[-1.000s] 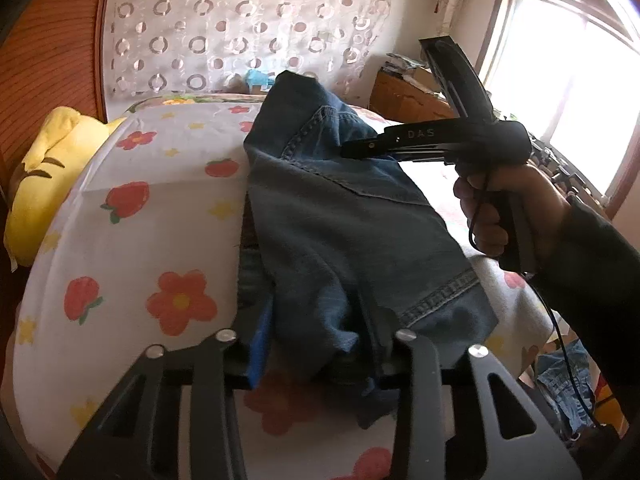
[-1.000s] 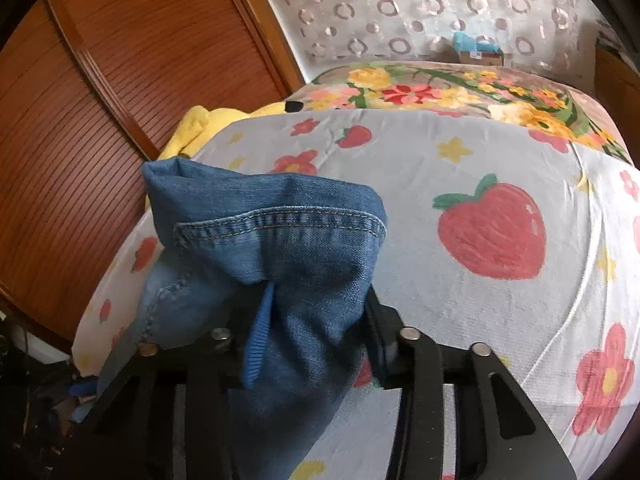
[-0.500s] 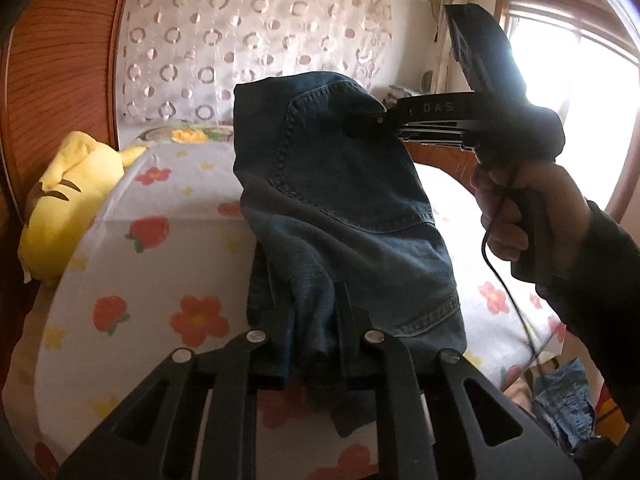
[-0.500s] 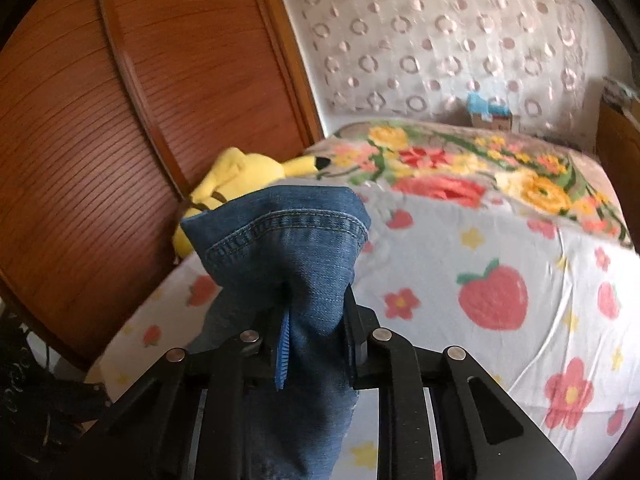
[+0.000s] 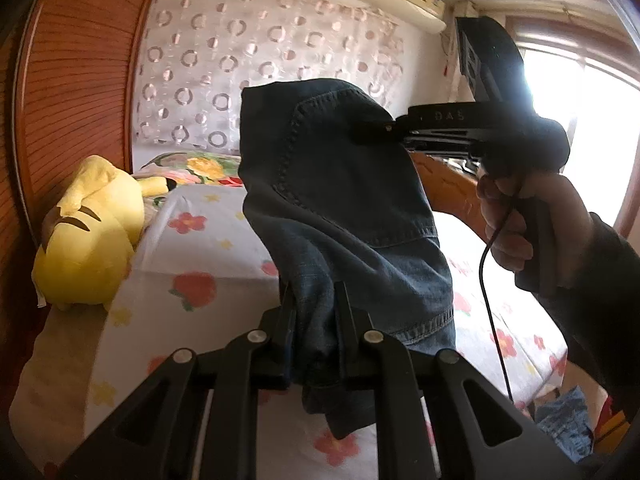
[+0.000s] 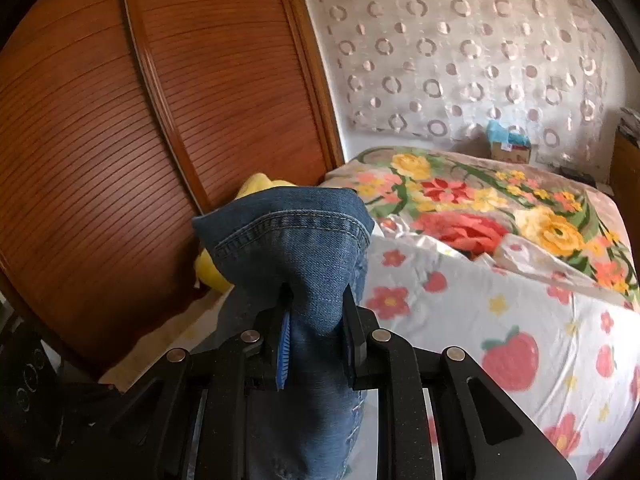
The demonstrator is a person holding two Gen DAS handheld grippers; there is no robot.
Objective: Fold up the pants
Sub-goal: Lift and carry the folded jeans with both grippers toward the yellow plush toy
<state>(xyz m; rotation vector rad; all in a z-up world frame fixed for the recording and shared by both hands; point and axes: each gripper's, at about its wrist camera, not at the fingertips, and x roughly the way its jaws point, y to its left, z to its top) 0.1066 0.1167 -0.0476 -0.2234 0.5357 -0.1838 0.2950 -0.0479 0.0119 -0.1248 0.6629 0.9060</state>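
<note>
Now both claws are clenched on the jeans [image 5: 344, 208]: the left claw [image 5: 314, 320] pinches bunched denim near a hem, and the right claw [image 6: 316, 320] grips a stitched hem. The jeans hang lifted between them above the bed [image 5: 208, 256], so the step in hand looks like raising them to shake out; which end is the waistband is hard to say. Next, I judge, they need spreading flat on the sheet. A yellow plush toy [image 5: 88, 232] lies at the bed's edge, and the flowered quilt [image 6: 480, 208] crowds the far side.
</note>
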